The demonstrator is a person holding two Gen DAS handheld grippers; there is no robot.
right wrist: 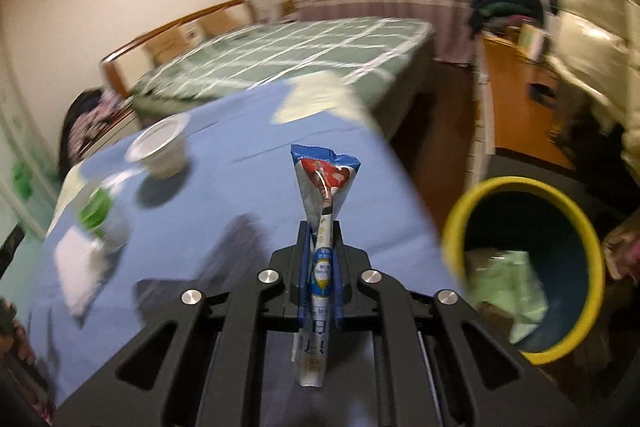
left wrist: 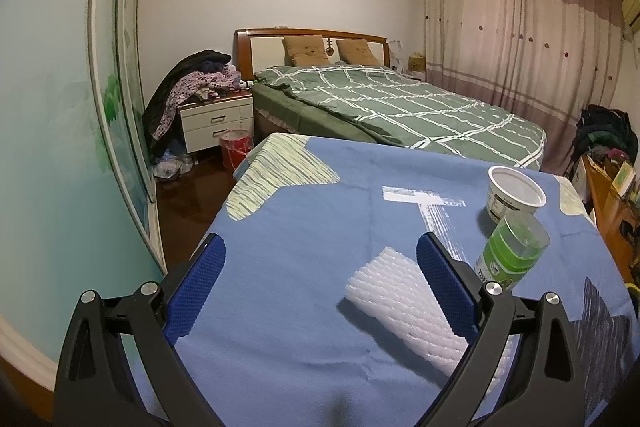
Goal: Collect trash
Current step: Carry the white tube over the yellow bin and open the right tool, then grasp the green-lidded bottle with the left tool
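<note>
Bedroom, evening light: a table under a blue cloth (left wrist: 304,267) stands at the foot of a bed with a green checked quilt (left wrist: 404,107), pink curtains (left wrist: 512,39) drawn behind it. Above the cloth's near edge, the right gripper (right wrist: 320,251) has its blue pads pinched flat on a crumpled blue-and-white snack wrapper (right wrist: 324,195), whose torn top fans upward beyond the fingertips and whose tail hangs back between the arms. Off the table's right side, on the dark floor, sits a yellow-rimmed bin (right wrist: 520,267) with pale green paper already inside. A cream puffer jacket (right wrist: 592,39) fills the upper right of that view, which is blurred. On the left, the left gripper (left wrist: 320,255) hangs over the cloth with its jaws spread wide and nothing held; a white foam net sleeve (left wrist: 400,303) lies just beside its right finger. Farther right on the cloth stand a clear bottle with a green label (left wrist: 512,251) and, just behind it, an empty white tub (left wrist: 516,195). Clothes heap over a white nightstand (left wrist: 212,123) by the headboard, with a red bucket (left wrist: 236,147) below.
</note>
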